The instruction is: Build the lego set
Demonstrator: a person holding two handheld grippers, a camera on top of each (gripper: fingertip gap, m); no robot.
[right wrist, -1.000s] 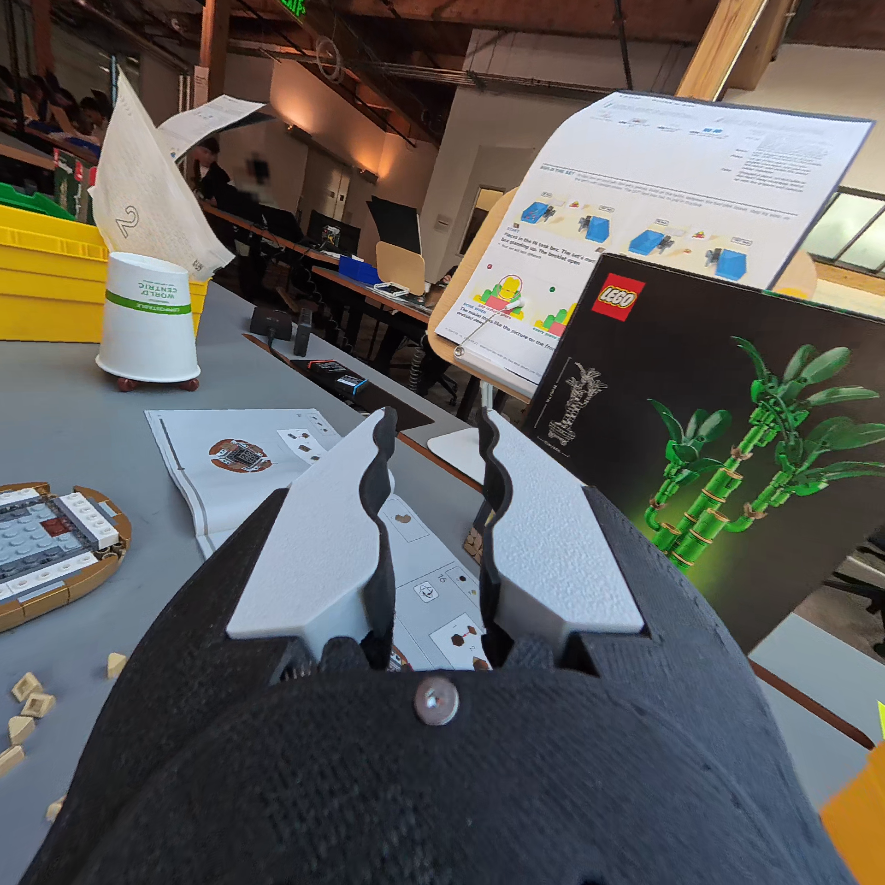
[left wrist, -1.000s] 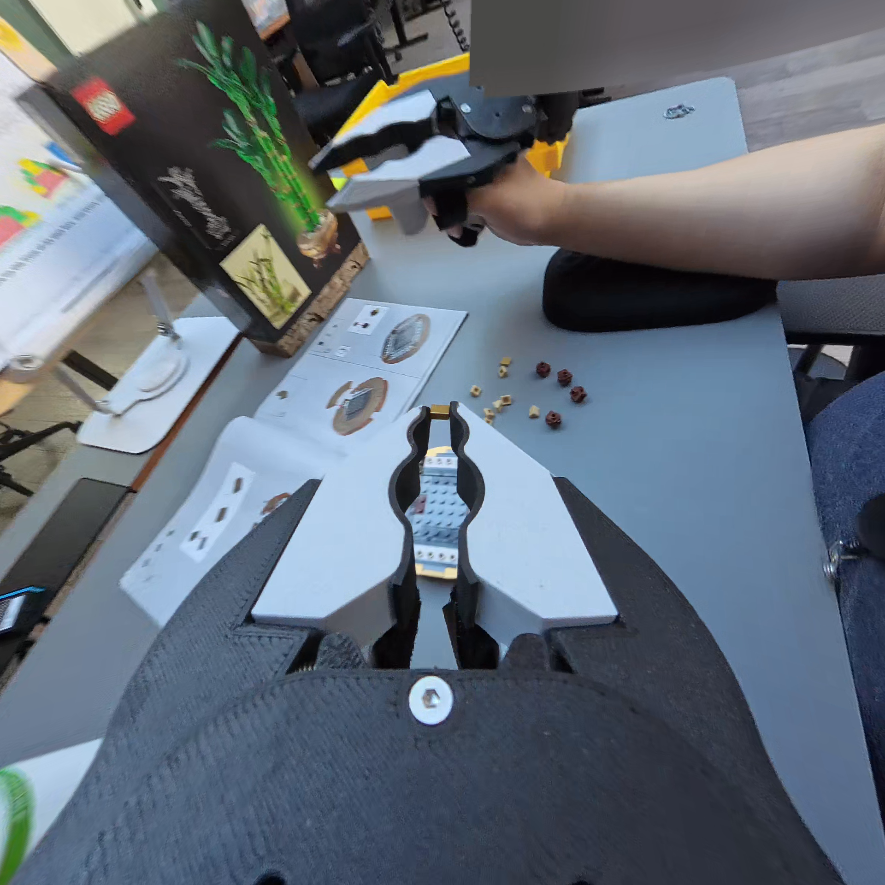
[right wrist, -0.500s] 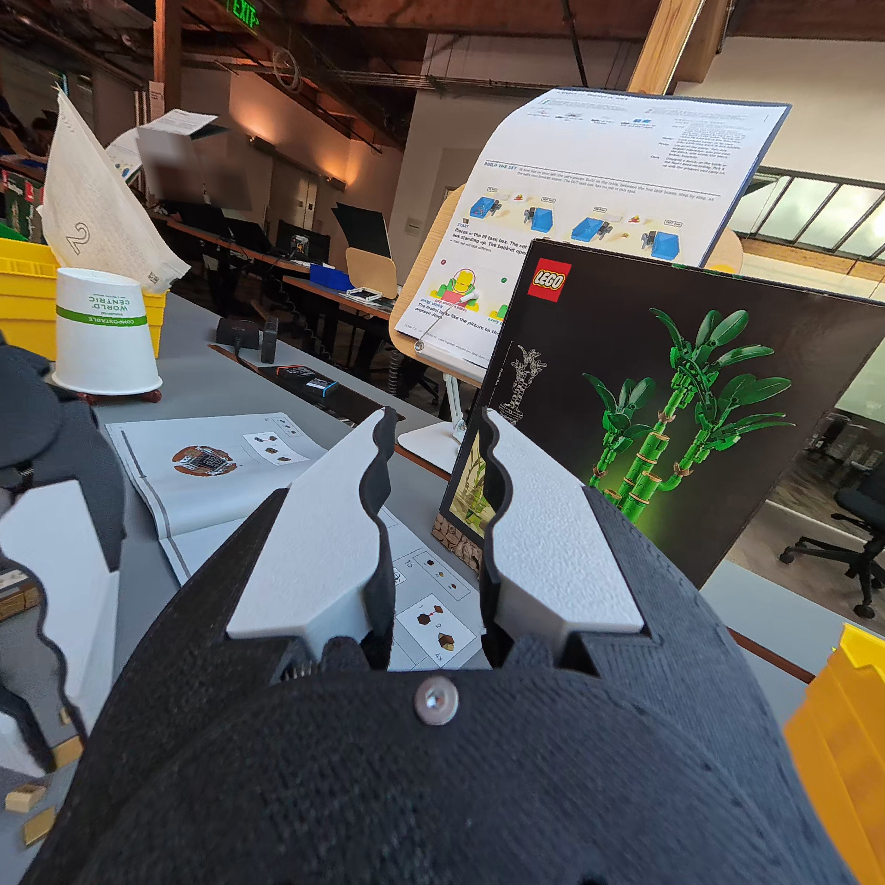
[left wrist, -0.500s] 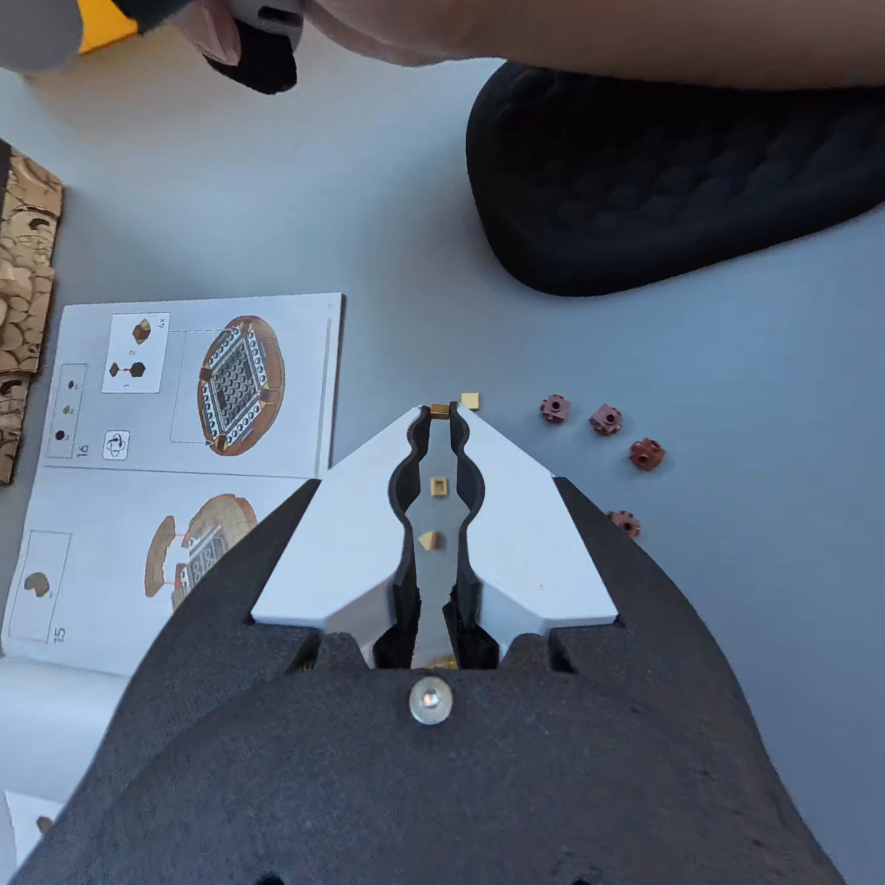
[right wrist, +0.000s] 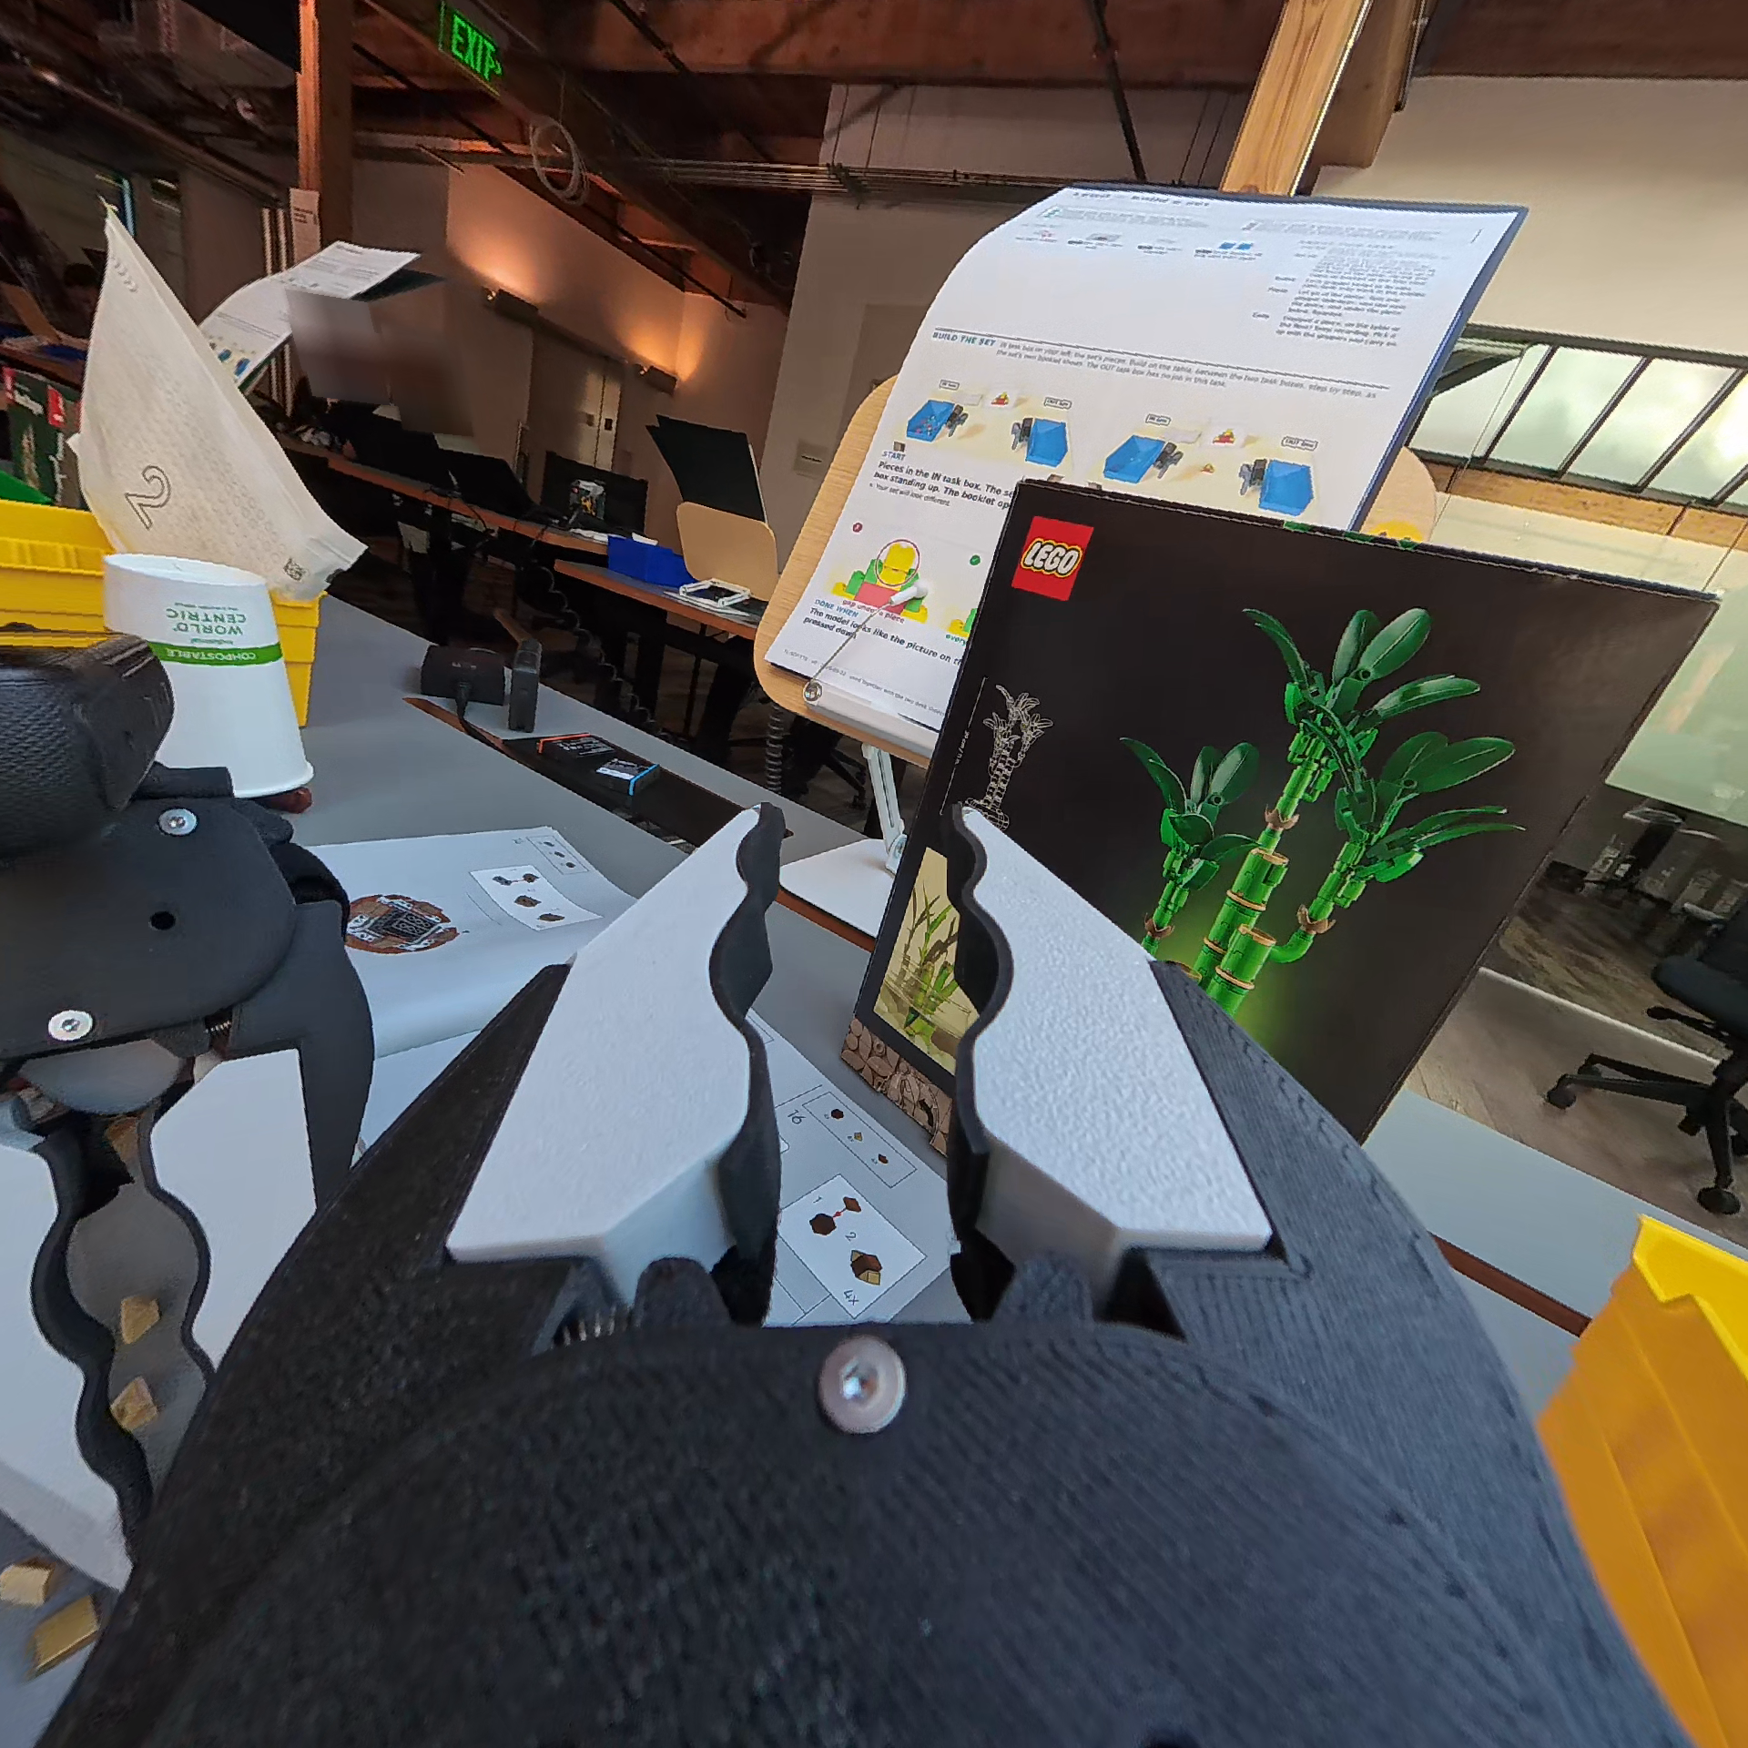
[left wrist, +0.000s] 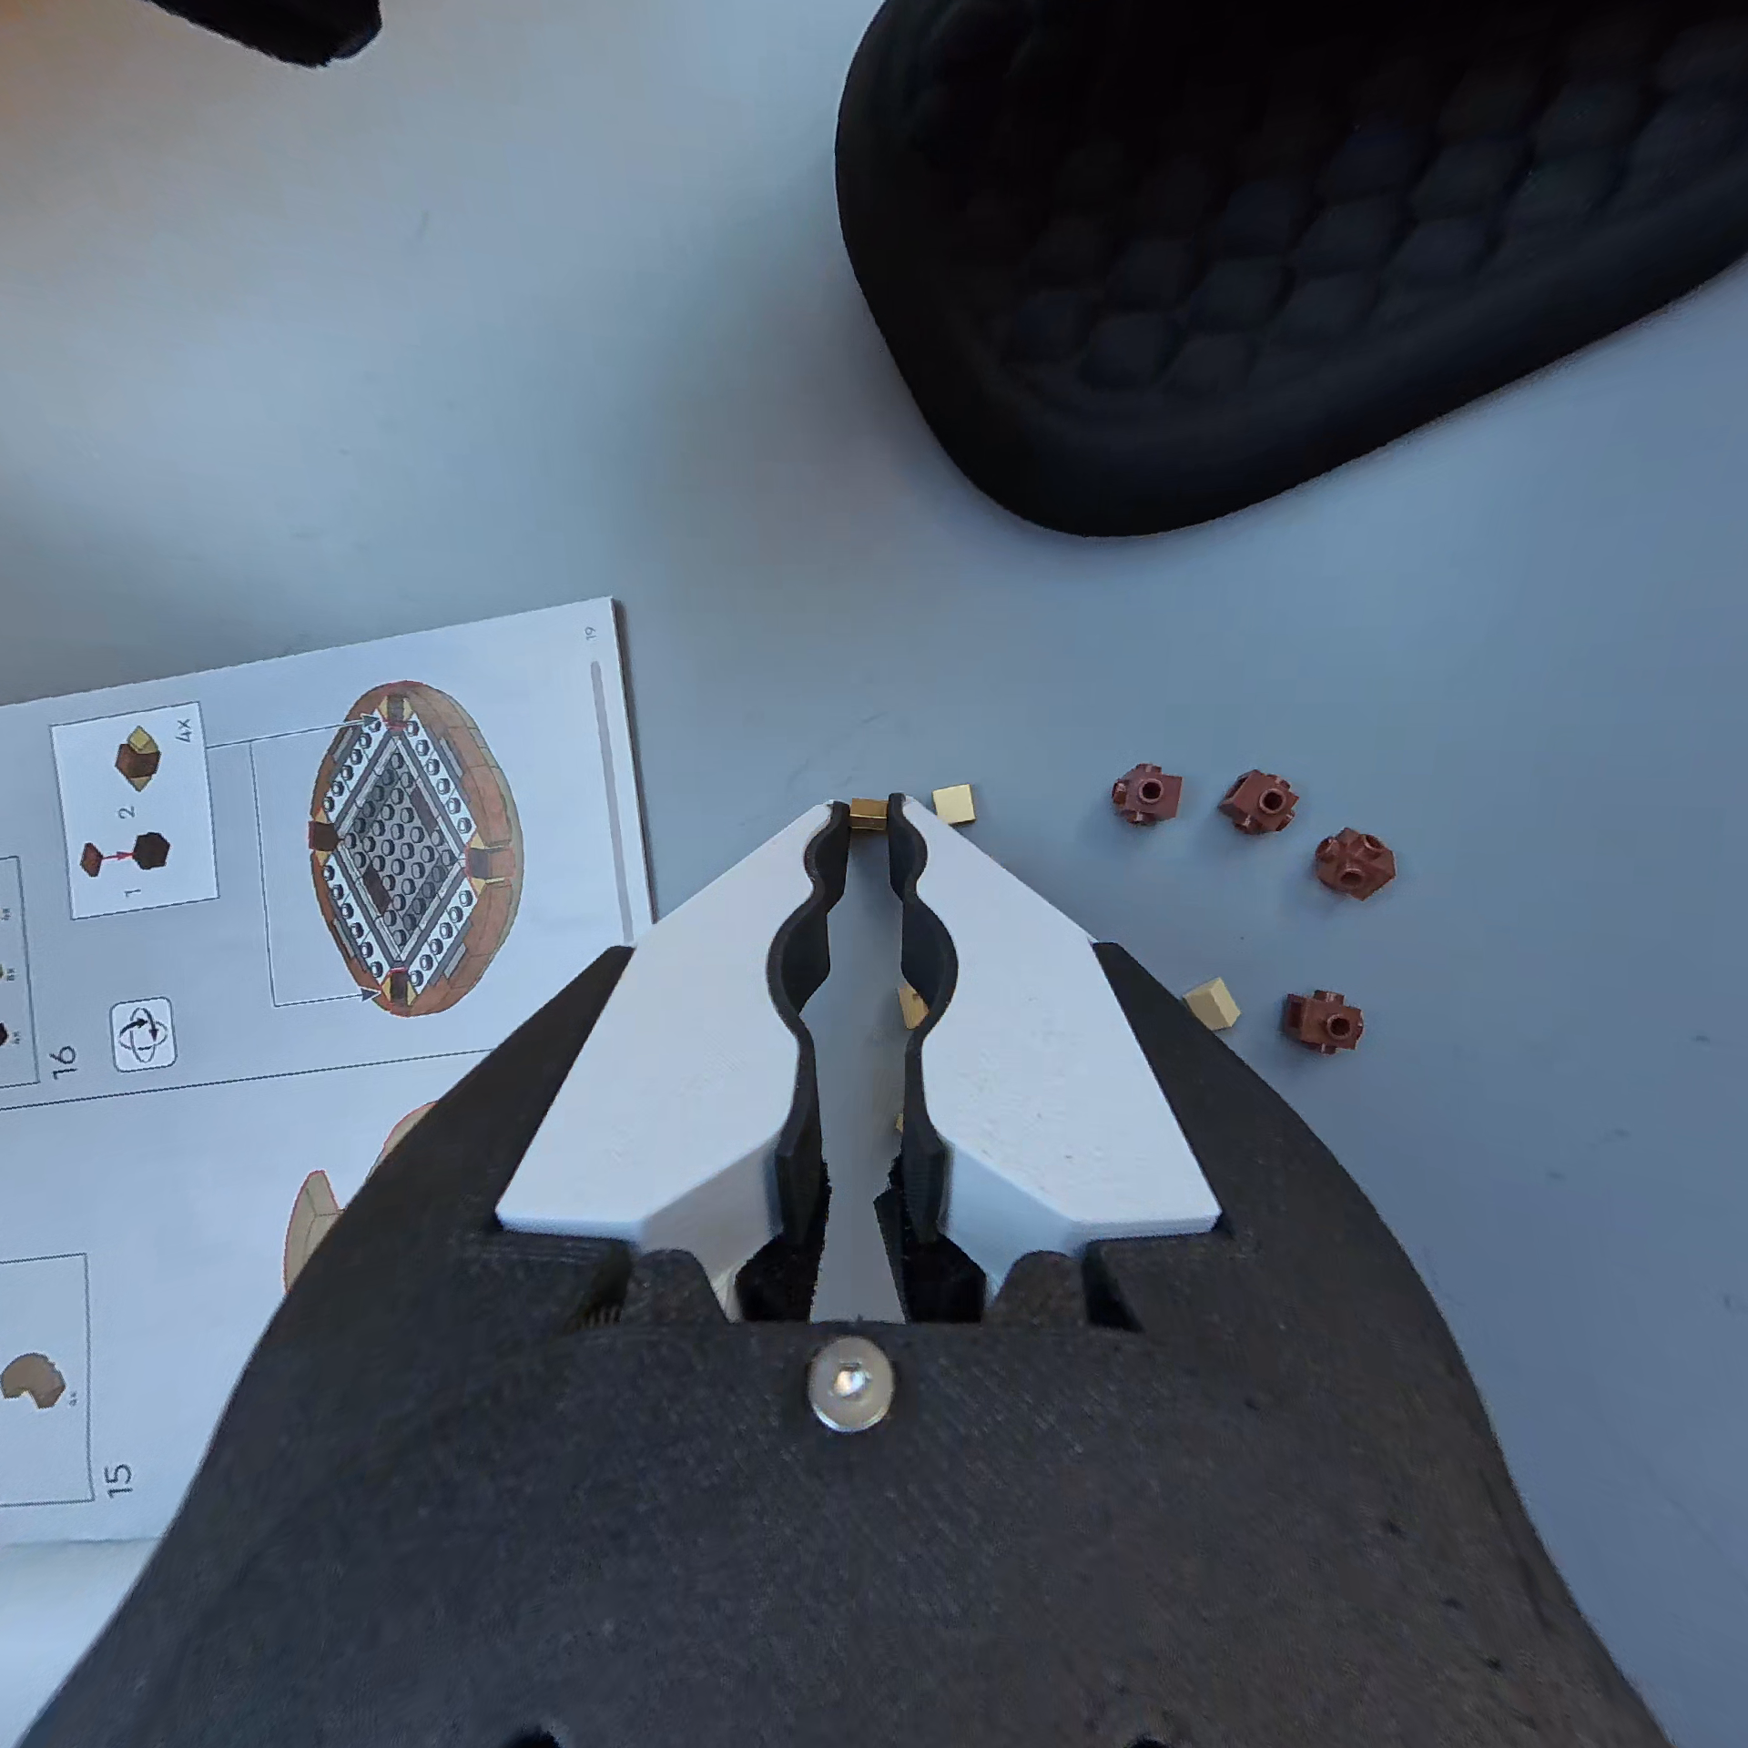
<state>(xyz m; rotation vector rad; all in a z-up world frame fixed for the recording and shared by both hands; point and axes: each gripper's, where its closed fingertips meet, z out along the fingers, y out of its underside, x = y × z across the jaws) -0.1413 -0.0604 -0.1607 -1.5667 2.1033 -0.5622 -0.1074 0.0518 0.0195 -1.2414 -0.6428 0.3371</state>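
Fig.: L gripper pinches a small gold tile at the very tips of its fingers, low over the grey desk. R gripper is held clear, fingers apart w/ nothing between them.

Step in hand, as judged: mate the tile w/ a brown stud brick, per the booklet panel. Grip is tip-only, so the tile may twist or pop out; approach square to the stud, press straight, no sideways drag. R gripper could steady the brick, since loose bricks will likely skate on a smooth desk.

Parts: four brown bricks lie just right of the L fingers, studs showing on their sides; tan tiles are scattered near, one beside the right finger. Tile is tiny, glossy, flat-faced. Black pad lies beyond; the set box stands behind the booklet
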